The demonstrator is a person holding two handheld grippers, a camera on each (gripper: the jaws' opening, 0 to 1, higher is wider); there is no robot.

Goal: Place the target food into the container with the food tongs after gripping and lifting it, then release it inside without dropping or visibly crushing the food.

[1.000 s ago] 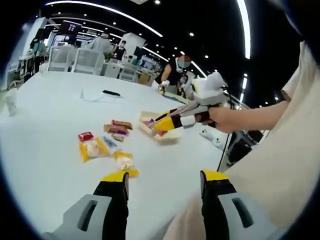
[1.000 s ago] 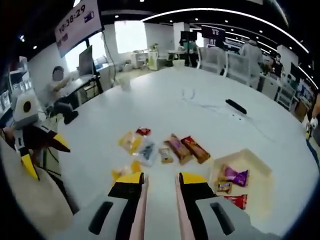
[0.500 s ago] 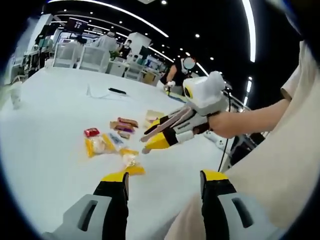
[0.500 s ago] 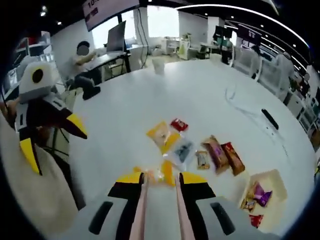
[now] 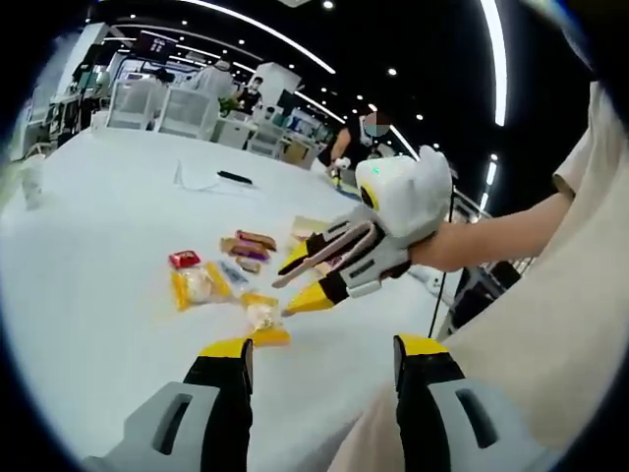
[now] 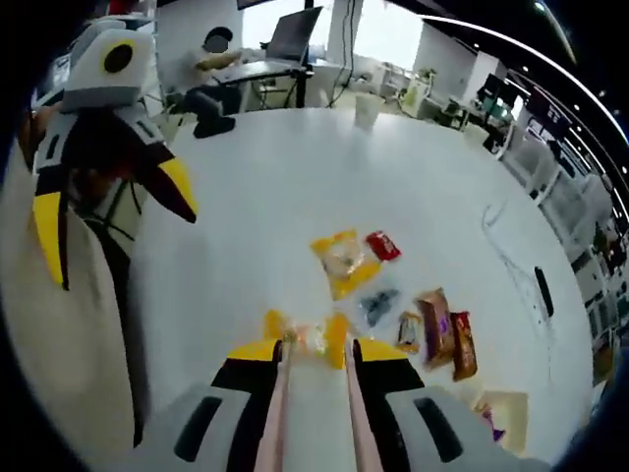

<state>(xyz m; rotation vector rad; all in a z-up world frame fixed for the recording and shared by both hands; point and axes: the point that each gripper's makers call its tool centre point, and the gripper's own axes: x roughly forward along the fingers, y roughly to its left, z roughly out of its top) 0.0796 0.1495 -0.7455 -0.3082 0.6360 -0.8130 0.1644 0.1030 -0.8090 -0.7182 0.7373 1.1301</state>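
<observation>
A small yellow snack packet (image 6: 305,334) (image 5: 263,320) lies on the white table (image 6: 295,177), just ahead of the pink food tongs (image 6: 278,413). My right gripper (image 6: 316,352) is shut on those tongs, whose arms stand a little apart. In the left gripper view the right gripper (image 5: 303,278) comes in from the right, held by a hand, tips pointing down at the packet. The beige container (image 6: 501,418) (image 5: 307,227) holds several packets. My left gripper (image 5: 324,346) stands open with nothing between its jaws, and it appears again (image 6: 113,216) at the left.
More packets lie in a loose group: a large yellow one (image 6: 342,261), a red one (image 6: 383,245), brown bars (image 6: 447,339). A cup (image 6: 369,106), a black remote (image 5: 236,178) and a cable sit farther off. People sit at desks behind.
The right gripper with the tongs has swung away from the container and come down over the near yellow packet. The left gripper has stayed open and about where it was.
</observation>
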